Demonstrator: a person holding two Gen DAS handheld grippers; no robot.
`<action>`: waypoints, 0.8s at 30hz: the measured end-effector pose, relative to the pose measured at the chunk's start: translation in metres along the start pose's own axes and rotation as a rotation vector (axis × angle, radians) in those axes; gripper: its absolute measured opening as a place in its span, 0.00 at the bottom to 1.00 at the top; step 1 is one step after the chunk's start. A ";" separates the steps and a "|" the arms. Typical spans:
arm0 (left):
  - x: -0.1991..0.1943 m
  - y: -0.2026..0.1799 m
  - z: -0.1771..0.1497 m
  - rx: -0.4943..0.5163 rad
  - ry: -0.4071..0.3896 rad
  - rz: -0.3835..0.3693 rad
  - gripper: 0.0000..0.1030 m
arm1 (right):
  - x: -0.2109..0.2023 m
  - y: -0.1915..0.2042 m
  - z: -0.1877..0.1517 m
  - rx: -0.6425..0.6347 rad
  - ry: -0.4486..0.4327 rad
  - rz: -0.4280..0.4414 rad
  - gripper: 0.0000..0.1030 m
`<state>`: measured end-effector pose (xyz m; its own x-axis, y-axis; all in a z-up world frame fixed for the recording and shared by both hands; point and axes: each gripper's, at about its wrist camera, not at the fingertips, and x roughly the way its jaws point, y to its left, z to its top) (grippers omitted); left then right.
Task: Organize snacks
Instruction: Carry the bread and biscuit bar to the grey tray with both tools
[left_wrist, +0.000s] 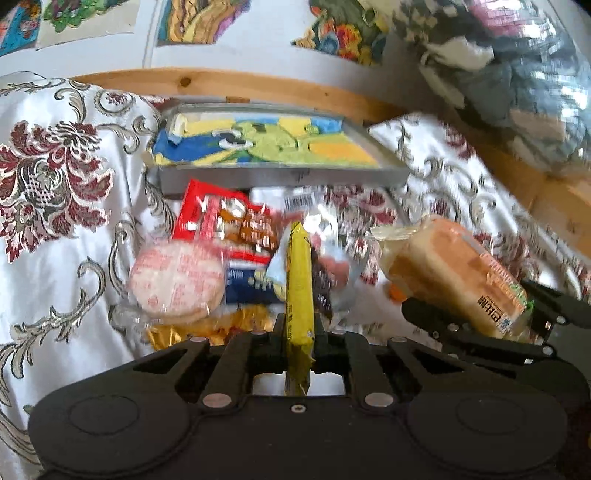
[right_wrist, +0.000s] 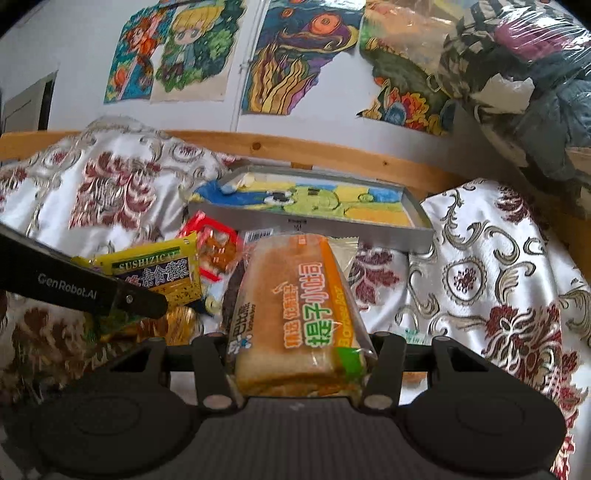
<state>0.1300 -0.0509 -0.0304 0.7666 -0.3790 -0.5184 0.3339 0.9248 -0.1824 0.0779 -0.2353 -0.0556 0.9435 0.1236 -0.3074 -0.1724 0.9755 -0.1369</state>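
Left gripper, nearest: clamped narrow on yellow seaweed packet, held edge-on so only its thin side shows in left wrist view; broad printed face w/ dark label visible from right wrist view. Thin flat pack, so edge grip probably the only way to lift it clear of the heap.

Right gripper: closed on wrapped sandwich bread, gripped across its near end, long axis pointing away toward the tray. Clear wrapper, orange band w/ green and orange lettering, toasted-brown slices; soft, so likely to dent under hard squeeze. Same loaf seen at right of left wrist view, raised above the cloth.

Beyond the grippers, snack heap on bed cloth (white satin, red and silver floral): round pink-printed wafer pack, red packet, blue packet, gold foil wrappers; blurred, labels unreadable. Heap overlapped, unsorted.

Further: shallow grey tray, lined w/ blue, green and yellow cartoon picture, empty of snacks, just behind the heap. Prob. the destination for both held items; sorting judged barely begun.

Farthest: wooden rail, then wall w/ coloured drawings; plastic-wrapped bundle upper right.
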 end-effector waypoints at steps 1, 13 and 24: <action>-0.001 0.001 0.004 -0.008 -0.013 0.001 0.10 | 0.001 -0.002 0.005 0.018 -0.003 0.007 0.54; 0.042 0.027 0.110 -0.019 -0.228 0.073 0.10 | 0.093 -0.033 0.091 0.095 -0.115 0.028 0.54; 0.129 0.078 0.170 -0.116 -0.242 0.093 0.10 | 0.217 -0.038 0.131 0.146 -0.114 0.001 0.54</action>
<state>0.3477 -0.0336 0.0305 0.9045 -0.2759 -0.3252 0.2015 0.9485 -0.2445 0.3262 -0.2219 0.0060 0.9707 0.1364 -0.1979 -0.1383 0.9904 0.0045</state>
